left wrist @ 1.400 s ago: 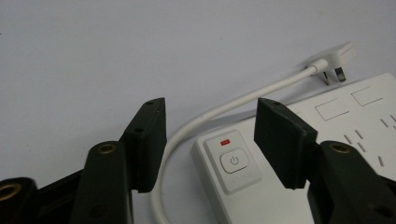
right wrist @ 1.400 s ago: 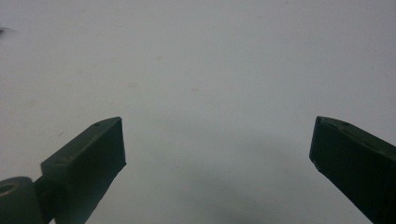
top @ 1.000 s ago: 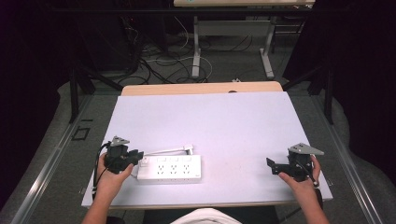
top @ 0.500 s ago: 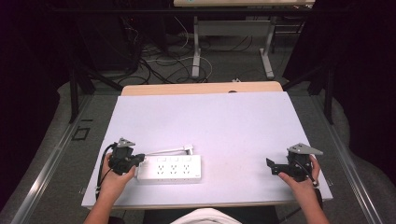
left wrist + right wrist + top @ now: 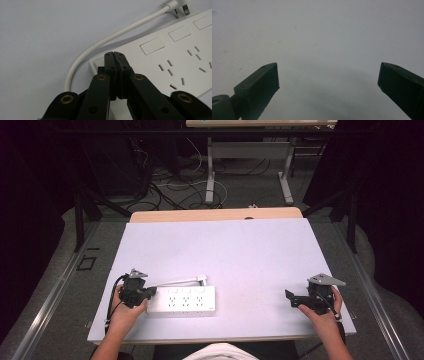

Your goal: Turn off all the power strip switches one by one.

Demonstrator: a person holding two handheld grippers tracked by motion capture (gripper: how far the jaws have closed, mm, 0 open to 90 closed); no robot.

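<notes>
Left gripper (image 5: 150, 292): jaws pressed together, nothing between them, tips just over the left end of the power strip (image 5: 182, 300). In the left gripper view the closed tips (image 5: 115, 54) sit above the strip's corner near where the white cord (image 5: 100, 45) leaves the body. The jaws have just been closing, with nothing caught between them.

Power strip: lies flat at the near-left of the table (image 5: 225, 250), long axis running 9 to 3 o'clock. The cord curves off its left end and runs toward 1 o'clock to the plug (image 5: 202, 279), which rests on the table just behind the strip.

Right gripper (image 5: 292, 298): jaws wide apart, idle at the near-right, well apart from the strip, pointing toward 9 o'clock. The right gripper view has bare table between its tips.

Judgement: closed jaws suit a push or a press, not a pick. To slide the strip, keep the tips low against its end face and push along the long axis so it does not swivel. To lift it, reopen first and straddle the narrow width. Bring the right gripper in to steady the far end. Watch the cord: dragging may pull the plug.
</notes>
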